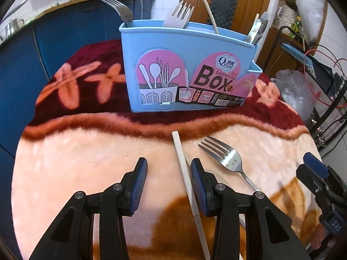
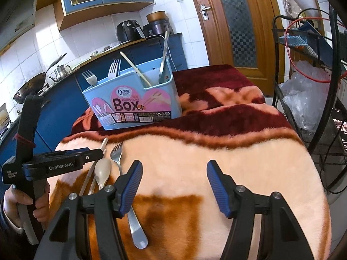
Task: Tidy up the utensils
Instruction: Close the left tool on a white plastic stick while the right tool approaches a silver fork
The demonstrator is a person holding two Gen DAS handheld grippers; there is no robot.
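1. Okay, your left tongs [image 1: 169, 184] were spread with nothing pinched; they hung low over the blanket-covered desk [image 1: 76, 151].
2. The loose chopstick [image 1: 184, 173] lay on the blanket just inside the right-hand pad of those tongs, running toward the box. I couldn't tell whether the pad touched it.
3. The loose metal fork [image 1: 227, 158] lay just right of that chopstick, tines toward the box, handle running back past the left tongs.
4. In the right wrist view a spoon [image 2: 103, 171] lay between the chopstick [image 2: 95, 164] and the fork [image 2: 121, 169], bowl toward the box.
5. Your right tongs [image 2: 174, 186] were spread wider, also empty. Only bare blanket sat between the pads; the fork handle passed under the left-hand finger.
6. The blue utensil box [image 1: 186, 65] stood upright on the dark red part of the blanket, well beyond both tongs.
7. The box already held forks [image 1: 177, 15], a chopstick [image 1: 210, 15] and a metal utensil at its right end [image 1: 256, 30]; I couldn't make out which kind.
8. Your left hand [image 2: 41, 205] gripped the handle of the left tool at the left edge of the right wrist view.
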